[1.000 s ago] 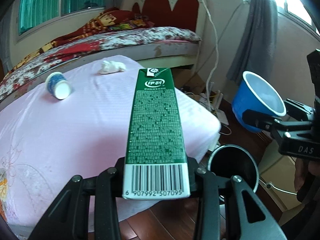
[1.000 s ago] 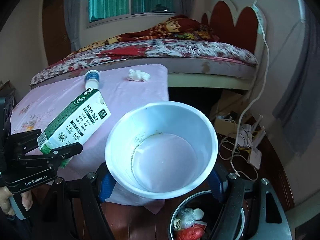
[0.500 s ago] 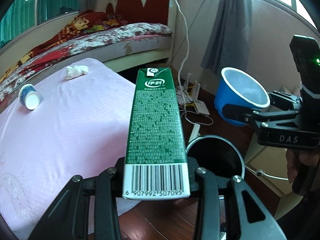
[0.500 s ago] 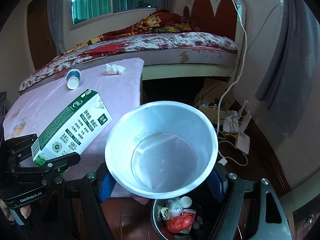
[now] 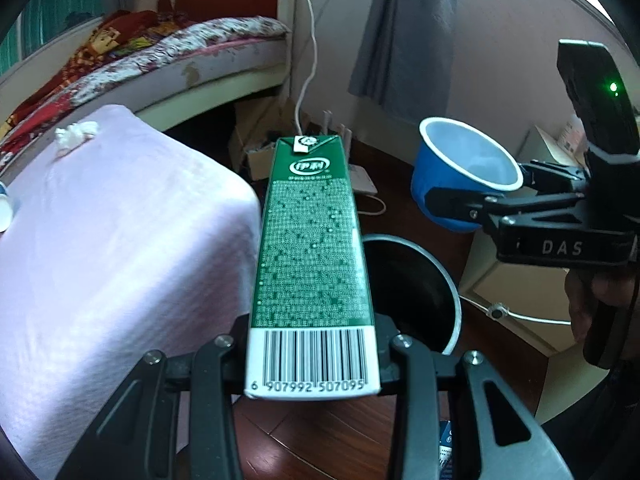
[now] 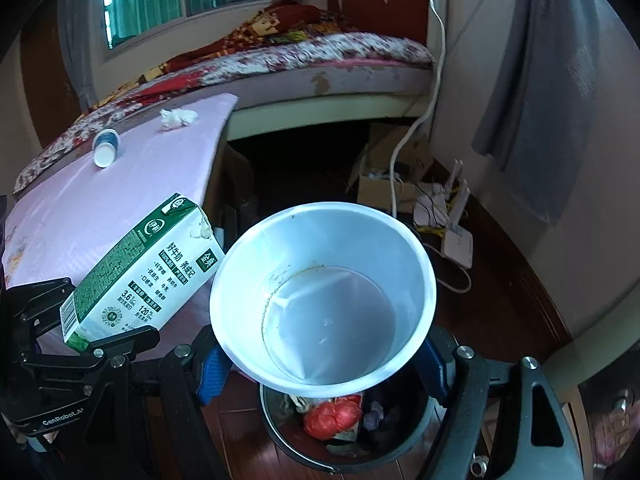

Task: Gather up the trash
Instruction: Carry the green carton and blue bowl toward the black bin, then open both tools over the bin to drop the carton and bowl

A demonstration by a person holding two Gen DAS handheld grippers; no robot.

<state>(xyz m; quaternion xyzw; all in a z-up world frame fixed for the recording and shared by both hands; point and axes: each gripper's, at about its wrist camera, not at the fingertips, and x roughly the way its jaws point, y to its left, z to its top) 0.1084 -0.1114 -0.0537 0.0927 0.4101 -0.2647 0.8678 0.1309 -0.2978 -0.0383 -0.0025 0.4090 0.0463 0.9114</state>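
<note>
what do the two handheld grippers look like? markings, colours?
Both are black, with skeletal linkage jaws and silver pivot screws. The left gripper reads "GenRobot.AI" in white. The right gripper reads "DAS" and carries a black box with a lit green LED. No sleeves visible.

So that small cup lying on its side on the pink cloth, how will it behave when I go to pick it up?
The small cup lies on its side, so a nudge will probably roll it. It looks like thin paper or plastic and likely empty: light, and apt to crush under a hard squeeze. The pink cloth may damp its roll slightly.
</note>
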